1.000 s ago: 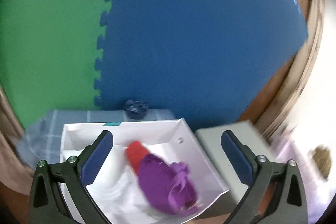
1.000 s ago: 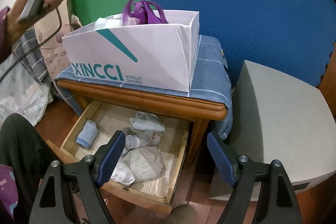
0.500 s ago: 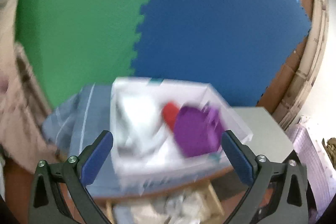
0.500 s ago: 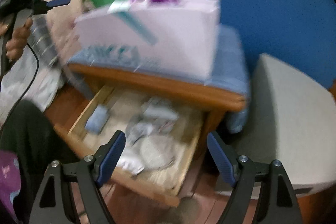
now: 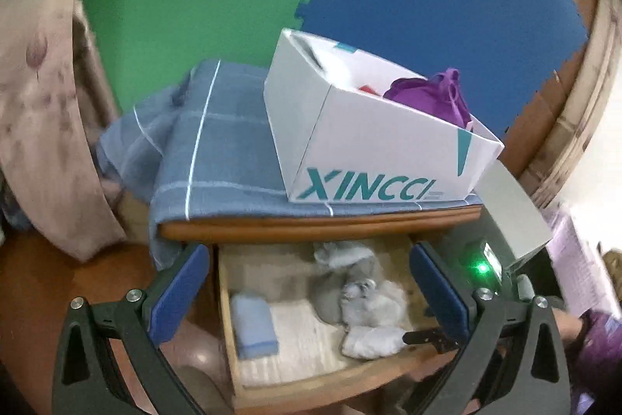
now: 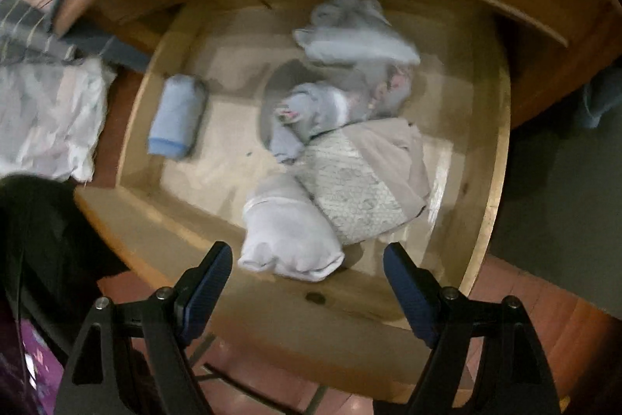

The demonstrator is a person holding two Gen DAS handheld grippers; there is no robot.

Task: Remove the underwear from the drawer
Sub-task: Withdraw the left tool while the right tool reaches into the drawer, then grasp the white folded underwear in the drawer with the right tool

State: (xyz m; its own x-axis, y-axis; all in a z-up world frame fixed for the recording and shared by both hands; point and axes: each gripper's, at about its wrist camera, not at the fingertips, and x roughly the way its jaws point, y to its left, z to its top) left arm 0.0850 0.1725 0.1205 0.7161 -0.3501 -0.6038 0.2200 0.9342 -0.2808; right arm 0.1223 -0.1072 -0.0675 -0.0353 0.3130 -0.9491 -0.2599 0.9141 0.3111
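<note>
1. Underwear (image 6: 291, 224) lies in the open drawer (image 6: 493, 158). Most of it sits in a pile in the middle and right of the right wrist picture.
2. Right gripper (image 6: 307, 282) points down into the drawer from above. Its jaws are wide apart, with nothing between the pads.
3. Nearest to it is a pale rolled piece, low in the middle of that picture, close to the drawer's front wall. I think this is the one to take first.
4. To do it well, go straight down so one pad lands on each side of the roll. Then squeeze in the middle, where the cloth is thick.
5. Keep the pads off the wooden front wall, or they may bump it.
6. Lift slowly. The soft pieces touch each other, so a second one might come up too.
7. Left gripper (image 5: 307, 294) looks at the drawer from the front. Its jaws are apart too and hold nothing.
8. The pile looks soft and crumpled, in grey, white and beige. One blue roll (image 6: 177, 115) lies alone, left of the pile.
</note>
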